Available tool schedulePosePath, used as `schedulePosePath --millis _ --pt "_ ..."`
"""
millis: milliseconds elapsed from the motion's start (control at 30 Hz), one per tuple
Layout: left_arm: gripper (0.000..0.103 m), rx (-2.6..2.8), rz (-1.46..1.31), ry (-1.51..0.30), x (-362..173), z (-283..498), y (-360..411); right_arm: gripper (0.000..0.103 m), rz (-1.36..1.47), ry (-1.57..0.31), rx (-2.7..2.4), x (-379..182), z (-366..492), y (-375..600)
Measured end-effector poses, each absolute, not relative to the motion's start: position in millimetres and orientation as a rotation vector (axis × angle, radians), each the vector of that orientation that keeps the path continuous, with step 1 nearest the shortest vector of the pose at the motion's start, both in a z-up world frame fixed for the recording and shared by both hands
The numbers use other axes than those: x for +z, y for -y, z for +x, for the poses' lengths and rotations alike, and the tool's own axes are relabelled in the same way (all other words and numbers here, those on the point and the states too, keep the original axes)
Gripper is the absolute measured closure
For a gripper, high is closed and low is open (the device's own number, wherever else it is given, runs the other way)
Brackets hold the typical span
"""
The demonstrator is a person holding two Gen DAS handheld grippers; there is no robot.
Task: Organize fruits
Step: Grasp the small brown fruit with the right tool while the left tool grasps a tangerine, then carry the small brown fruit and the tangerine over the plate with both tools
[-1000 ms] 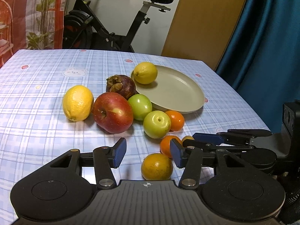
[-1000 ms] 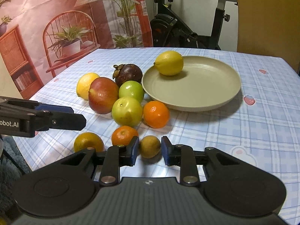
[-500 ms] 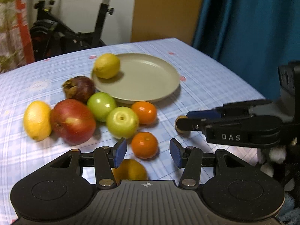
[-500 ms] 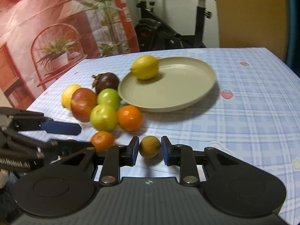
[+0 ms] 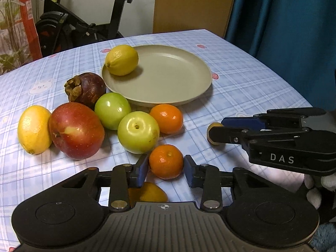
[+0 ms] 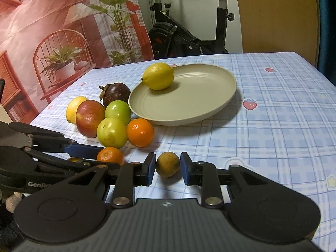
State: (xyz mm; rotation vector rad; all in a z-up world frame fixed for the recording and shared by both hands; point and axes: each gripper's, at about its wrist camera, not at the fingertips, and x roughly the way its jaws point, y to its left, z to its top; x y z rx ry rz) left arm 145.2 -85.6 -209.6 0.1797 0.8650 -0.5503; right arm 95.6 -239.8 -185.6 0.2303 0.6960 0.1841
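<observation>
My left gripper (image 5: 166, 169) has its jaws closing on a small mandarin (image 5: 166, 160) that rests on the checked cloth; both blue pads touch its sides. My right gripper (image 6: 168, 166) is shut on a small brownish-yellow fruit (image 6: 168, 164), also on the cloth. In the left wrist view the right gripper (image 5: 217, 128) lies to the right, with that fruit (image 5: 213, 124) mostly hidden. The beige plate (image 5: 189, 88) holds one lemon (image 5: 121, 59). The right wrist view shows the left gripper (image 6: 109, 157) around the mandarin (image 6: 110, 154).
Left of the plate lie a mangosteen (image 5: 86, 90), a red apple (image 5: 76, 130), two green apples (image 5: 112, 113), a lemon (image 5: 33, 129) and an orange (image 5: 167, 118). Another orange fruit (image 5: 147, 193) sits under the left gripper. An exercise bike (image 6: 178, 35) stands behind the table.
My left gripper moved from the near orange fruit to the small mandarin and closed its jaws on it. The right gripper stayed shut on the brownish fruit.
</observation>
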Motion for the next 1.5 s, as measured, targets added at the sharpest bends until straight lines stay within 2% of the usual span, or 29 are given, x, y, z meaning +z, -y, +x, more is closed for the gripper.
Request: schedulePosePath --millis 567,967,1233,1500 --pt "0.065 -0.547 0.174 -0.808 -202 130 80 0.074 0.228 -0.703 0.192 -187 99 238" --pt "0.065 -0.551 0.172 -0.71 -166 132 81 0.074 0.269 -0.643 0.192 -165 99 248" --pt "0.065 -0.527 0.103 -0.658 -133 175 87 0.074 0.198 -0.568 0.203 -137 129 264" --pt "0.065 -0.496 0.103 -0.751 -152 237 95 0.074 0.161 -0.622 0.257 -158 184 256"
